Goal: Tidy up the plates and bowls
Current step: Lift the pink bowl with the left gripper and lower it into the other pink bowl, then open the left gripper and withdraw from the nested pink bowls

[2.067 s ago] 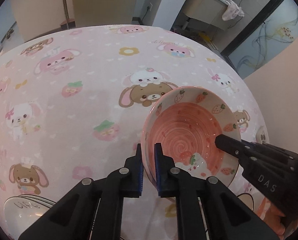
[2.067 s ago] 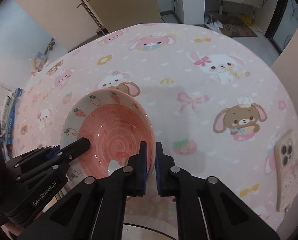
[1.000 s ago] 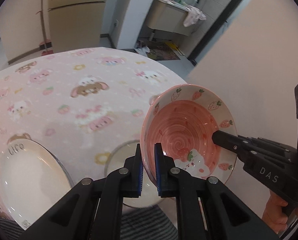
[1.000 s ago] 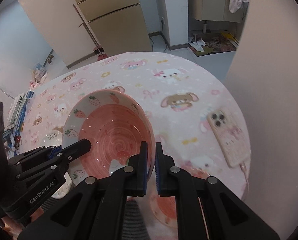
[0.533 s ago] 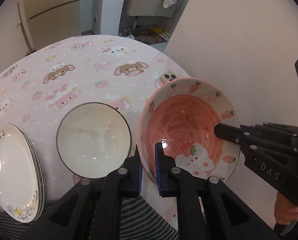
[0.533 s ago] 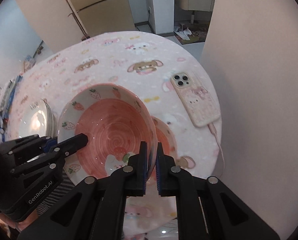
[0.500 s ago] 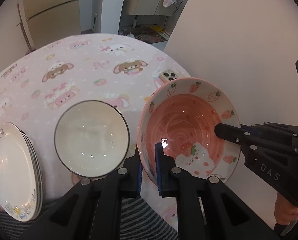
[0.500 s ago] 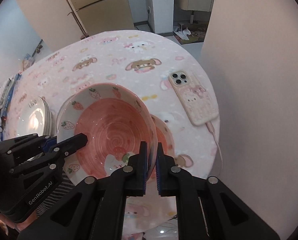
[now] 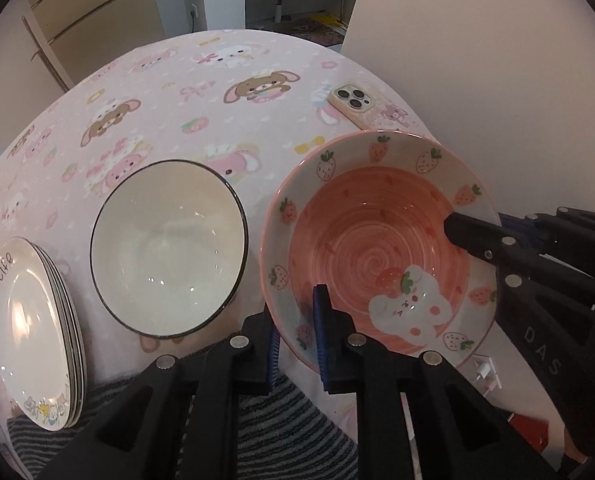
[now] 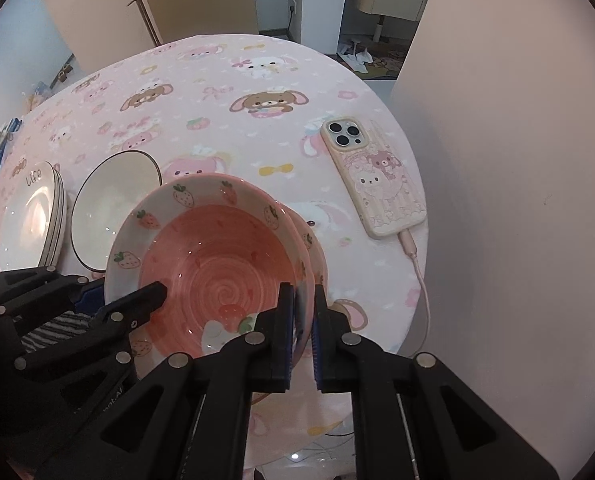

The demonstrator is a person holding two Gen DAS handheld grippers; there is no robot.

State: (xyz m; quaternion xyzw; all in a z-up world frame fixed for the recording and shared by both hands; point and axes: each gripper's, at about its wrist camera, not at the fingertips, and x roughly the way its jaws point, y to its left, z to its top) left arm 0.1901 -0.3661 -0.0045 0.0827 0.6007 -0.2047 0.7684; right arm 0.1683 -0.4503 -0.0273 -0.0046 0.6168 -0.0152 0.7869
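Pink strawberry bowl carried over its twin

I held the round pink ceramic strawberry-print bowl (image 10: 213, 264) mouth-up between both tools: my right hand-held gripper (image 10: 299, 336) clamped its near rim, my left hand-held gripper's (image 9: 295, 334) jaws had just been opening, rim between them. A matching pink bowl (image 10: 317, 248) sat directly beneath on the desk (image 10: 233, 128).

Pink strawberry bowl (image 9: 377, 248) above a matching bowl (image 10: 317, 252), beside white bowl (image 9: 165, 248) and stacked plates (image 9: 29, 320)
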